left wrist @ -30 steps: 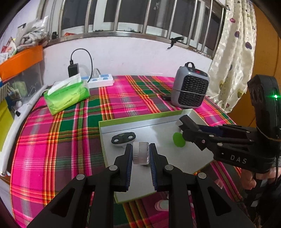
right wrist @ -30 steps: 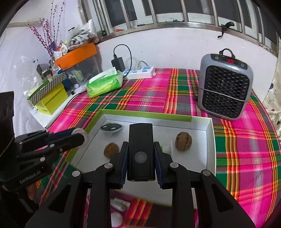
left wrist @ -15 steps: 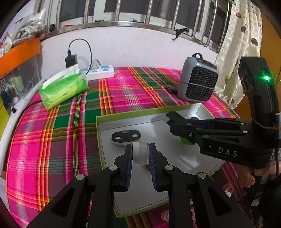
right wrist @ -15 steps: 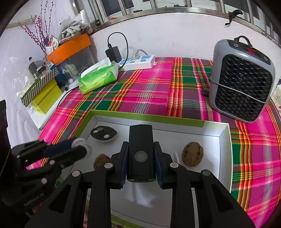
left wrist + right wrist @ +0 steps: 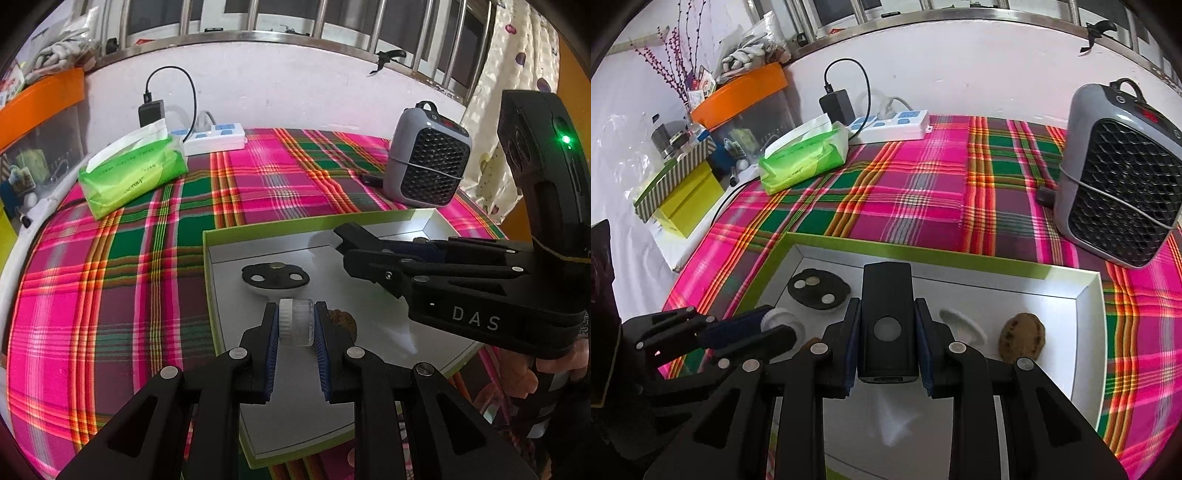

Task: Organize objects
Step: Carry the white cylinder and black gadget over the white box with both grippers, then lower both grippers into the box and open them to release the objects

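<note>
While clamped: ridged translucent jar (image 5: 296, 322)

Right gripper (image 5: 886, 332) clamps a black device (image 5: 887, 317) above a green-rimmed tray (image 5: 1087, 291). In the tray lie a black disc (image 5: 817, 293) and a walnut (image 5: 1022, 340). Left gripper (image 5: 779, 325), at lower left, pinches a white cap (image 5: 783, 320). A heater (image 5: 1123, 173) stands on the plaid cloth (image 5: 923, 192).
</note>
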